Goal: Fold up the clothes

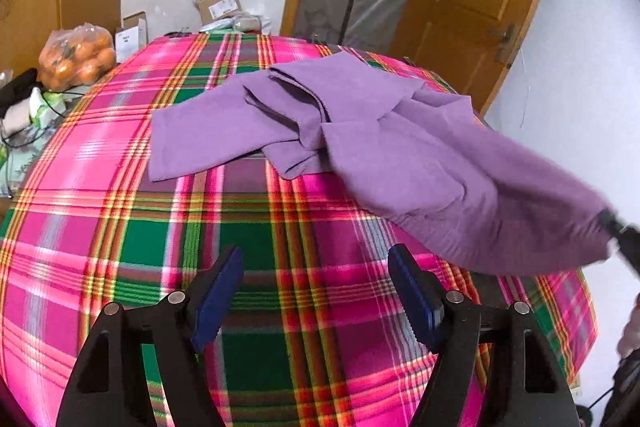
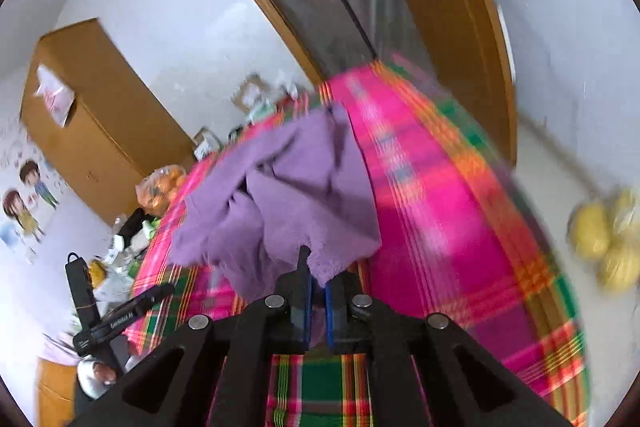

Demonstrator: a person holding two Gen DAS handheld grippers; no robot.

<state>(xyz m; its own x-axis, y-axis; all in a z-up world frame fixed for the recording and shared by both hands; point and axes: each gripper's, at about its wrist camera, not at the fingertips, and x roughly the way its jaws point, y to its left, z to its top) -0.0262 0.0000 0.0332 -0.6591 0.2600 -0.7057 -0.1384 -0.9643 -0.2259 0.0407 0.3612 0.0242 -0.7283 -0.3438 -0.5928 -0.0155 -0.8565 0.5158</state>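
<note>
The purple garment (image 1: 360, 131) lies crumpled across the far half of the plaid tablecloth (image 1: 120, 227), one sleeve-like panel flat to the left, the middle bunched in overlapping folds. Its near right corner is drawn out taut and lifted off the cloth by the right gripper (image 2: 316, 283), whose blue pads are clenched on a small bite of fabric edge. The left gripper (image 1: 316, 291) hangs over bare tablecloth short of the garment, jaws spread wide, grasping nothing.

Risks noted: the right grip takes only the fringe of the hem (a thin purchase), so a sharp pull could strip the cloth free. With nothing pinning the opposite side, the whole garment may drag across the table rather than spread, and the central bunching could tighten into a knot of folds. The tablecloth itself may ruck up underneath.

Materials: the garment looks soft, matte, slightly fuzzy at the cut edge, limp enough to drape in deep creases. The tablecloth is a smooth woven check in pink, green and yellow. A bag of oranges (image 1: 76, 55) sits beyond the far left edge, clear of the work
</note>
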